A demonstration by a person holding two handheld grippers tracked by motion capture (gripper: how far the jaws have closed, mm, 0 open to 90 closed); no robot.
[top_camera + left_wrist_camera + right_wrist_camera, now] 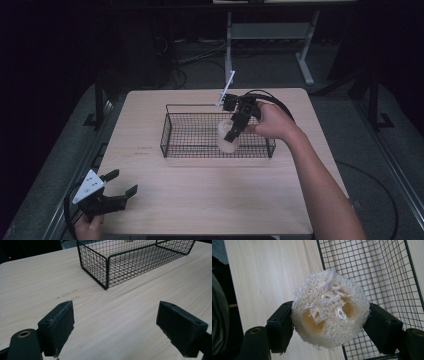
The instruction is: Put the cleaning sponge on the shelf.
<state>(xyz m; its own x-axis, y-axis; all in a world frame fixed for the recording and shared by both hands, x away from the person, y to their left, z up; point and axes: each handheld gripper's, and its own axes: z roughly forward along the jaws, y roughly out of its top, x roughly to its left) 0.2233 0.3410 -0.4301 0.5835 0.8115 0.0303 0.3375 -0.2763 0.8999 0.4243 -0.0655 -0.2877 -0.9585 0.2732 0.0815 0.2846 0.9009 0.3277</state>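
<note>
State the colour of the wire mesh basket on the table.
Black wire mesh basket, clearest in the left gripper view.

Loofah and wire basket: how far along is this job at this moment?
Done: the right gripper has the loofah clamped between its jaws. In hand: it holds the loofah over the wire basket, near the right end. Left: lowering and releasing it, judging by the pose. The left gripper rests open by the table's near-left corner.
</note>
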